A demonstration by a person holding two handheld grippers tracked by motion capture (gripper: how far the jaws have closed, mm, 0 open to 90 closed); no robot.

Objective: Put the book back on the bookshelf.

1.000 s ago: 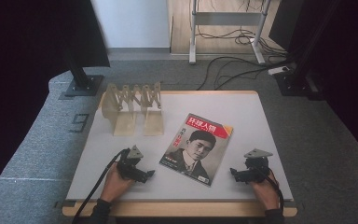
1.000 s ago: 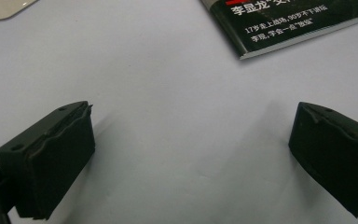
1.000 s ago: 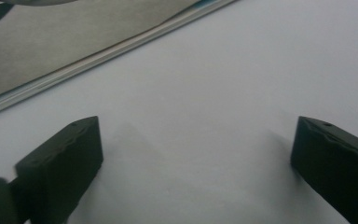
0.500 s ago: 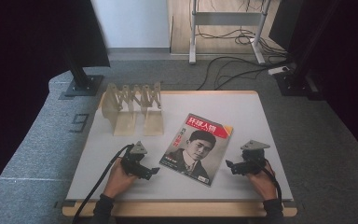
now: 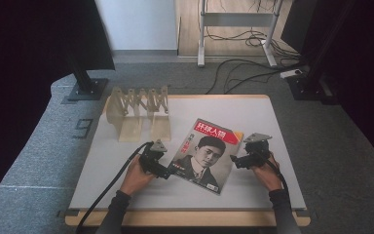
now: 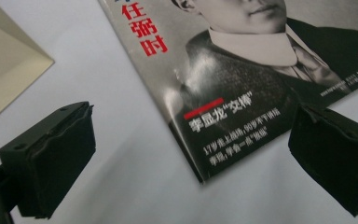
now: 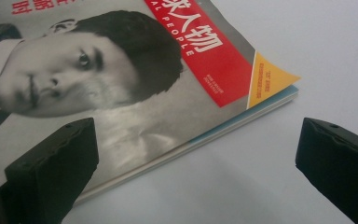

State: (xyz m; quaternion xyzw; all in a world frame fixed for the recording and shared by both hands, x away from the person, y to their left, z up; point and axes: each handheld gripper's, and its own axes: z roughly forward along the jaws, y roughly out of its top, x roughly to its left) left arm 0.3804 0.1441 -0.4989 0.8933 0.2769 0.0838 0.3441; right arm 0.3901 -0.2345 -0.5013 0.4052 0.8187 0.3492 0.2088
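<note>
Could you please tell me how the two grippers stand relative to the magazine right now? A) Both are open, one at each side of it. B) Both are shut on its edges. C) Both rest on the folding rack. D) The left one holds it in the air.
A: the left gripper and the right gripper flank the magazine, which lies flat on the table, and each gripper view shows jaws spread wide.

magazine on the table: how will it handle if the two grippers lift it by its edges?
The magazine is thin, with a soft cover, so it will probably sag if lifted by one edge. Its cover shows glare in the left gripper view, so it may slide on the smooth table. It lies flat, so getting a jaw under it looks hard.
</note>
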